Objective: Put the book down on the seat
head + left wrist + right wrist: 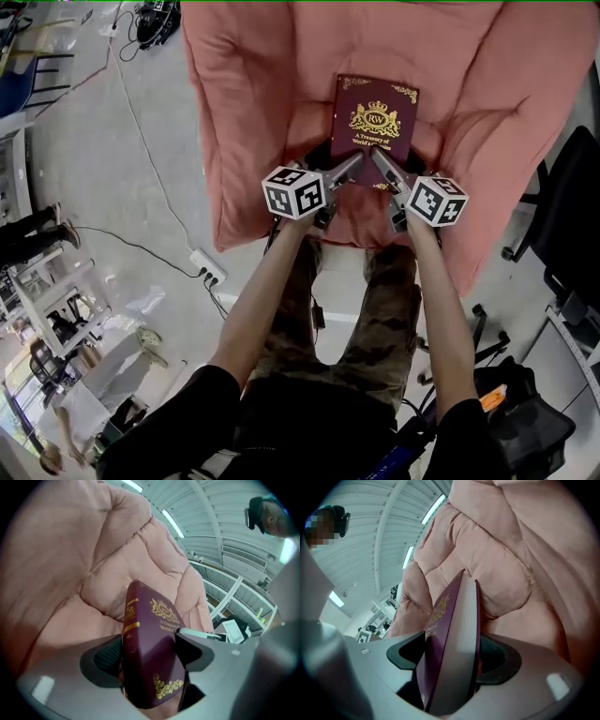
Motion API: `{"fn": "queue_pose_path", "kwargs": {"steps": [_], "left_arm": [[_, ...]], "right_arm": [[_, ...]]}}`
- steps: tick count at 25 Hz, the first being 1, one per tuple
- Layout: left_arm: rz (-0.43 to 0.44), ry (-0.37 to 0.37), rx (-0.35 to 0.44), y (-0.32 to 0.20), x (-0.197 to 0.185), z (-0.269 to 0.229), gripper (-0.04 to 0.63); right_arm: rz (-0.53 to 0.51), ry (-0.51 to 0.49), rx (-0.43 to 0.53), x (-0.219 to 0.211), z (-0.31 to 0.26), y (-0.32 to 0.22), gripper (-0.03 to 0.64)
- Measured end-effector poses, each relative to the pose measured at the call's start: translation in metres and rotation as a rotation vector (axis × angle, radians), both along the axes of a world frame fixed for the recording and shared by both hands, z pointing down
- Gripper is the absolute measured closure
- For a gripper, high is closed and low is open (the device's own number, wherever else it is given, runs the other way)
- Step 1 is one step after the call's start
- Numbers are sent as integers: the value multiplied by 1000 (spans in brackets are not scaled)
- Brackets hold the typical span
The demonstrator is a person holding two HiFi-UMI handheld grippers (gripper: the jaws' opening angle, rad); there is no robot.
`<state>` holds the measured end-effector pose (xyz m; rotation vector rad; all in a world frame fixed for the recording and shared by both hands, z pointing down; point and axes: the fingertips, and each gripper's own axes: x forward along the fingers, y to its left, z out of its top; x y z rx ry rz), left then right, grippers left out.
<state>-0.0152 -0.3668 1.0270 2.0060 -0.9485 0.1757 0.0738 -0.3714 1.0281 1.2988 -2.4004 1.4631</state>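
A maroon hardback book (373, 129) with a gold crest and gold print hangs over the pink padded seat (253, 112). My left gripper (349, 169) is shut on the book's near left corner, and my right gripper (381, 161) is shut on its near right corner. In the left gripper view the book (152, 653) stands between the jaws, spine to the left, with the cushion (70, 573) behind. The right gripper view has the book (450, 653) edge-on between the jaws against the cushion (506, 573). I cannot tell whether the book touches the seat.
A white power strip (208, 266) and cables lie on the grey floor left of the seat. A black office chair (567, 216) stands at the right. Shelving and clutter fill the lower left. The person's legs stand just before the seat's front edge.
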Motion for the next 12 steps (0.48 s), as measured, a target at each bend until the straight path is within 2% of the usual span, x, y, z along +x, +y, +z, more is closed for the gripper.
{"fn": "queue_pose_path", "kwargs": {"steps": [2,6,9,12], "left_arm": [[-29,-29,10,-8,-1,9,255],[-80,-30,-5,-18,-2,23,253],[-72,-36,-39,-16,4,33,253],[-28,-62,-43,-16,5,37,255]], "right_arm": [[-1,43,-37,3,15,-4,247],[17,109,-158,6,45,-4,238],[5,158,-181,14,59,0,232],[4,193,-193,19,59,-1,237]]}}
